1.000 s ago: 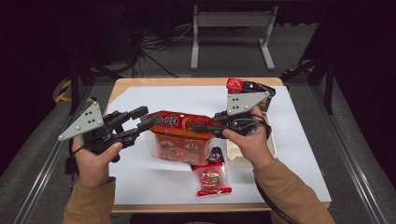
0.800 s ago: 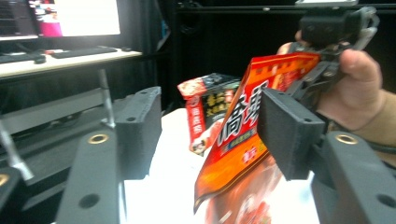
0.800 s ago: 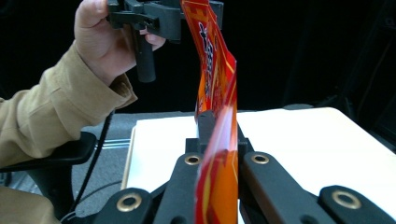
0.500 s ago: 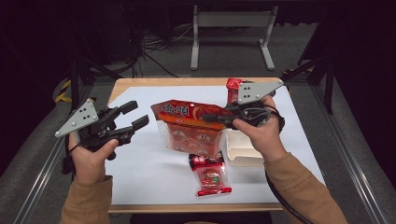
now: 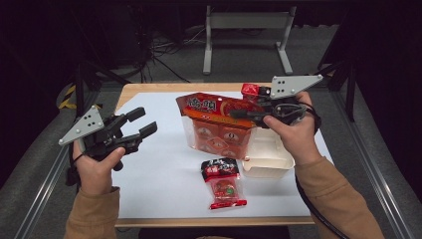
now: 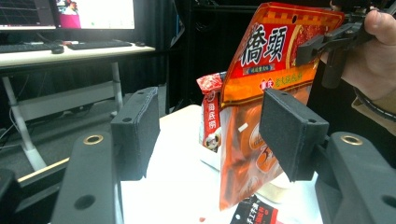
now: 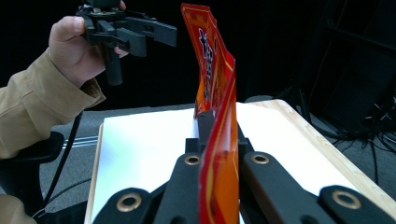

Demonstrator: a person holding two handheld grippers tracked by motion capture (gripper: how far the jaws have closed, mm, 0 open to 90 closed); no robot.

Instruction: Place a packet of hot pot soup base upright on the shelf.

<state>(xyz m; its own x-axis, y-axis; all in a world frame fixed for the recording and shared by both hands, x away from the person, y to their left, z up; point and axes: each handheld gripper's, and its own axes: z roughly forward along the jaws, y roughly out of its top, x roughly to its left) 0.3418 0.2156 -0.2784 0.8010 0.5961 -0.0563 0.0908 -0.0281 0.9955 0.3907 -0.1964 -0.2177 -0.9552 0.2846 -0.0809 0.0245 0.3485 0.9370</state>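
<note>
Clutter sits below your right claw [image 5: 239, 113]: a white tray [image 5: 266, 158] and a small red sachet [image 5: 225, 183] on the paper-covered desk [image 5: 149, 174]. That claw is clamped on the orange snack bag [image 5: 219, 124], lifted upright. Your left claw [image 5: 144, 123] hangs spread apart, well left of it. Dark room behind.

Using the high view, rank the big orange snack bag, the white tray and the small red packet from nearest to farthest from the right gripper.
1. Big orange snack bag: clamped at its top edge in the right gripper.
2. White tray: on the white sheet just below that hand, toward the person.
3. Small red packet: farther toward the person, near the table's front edge, left of the tray.
</note>
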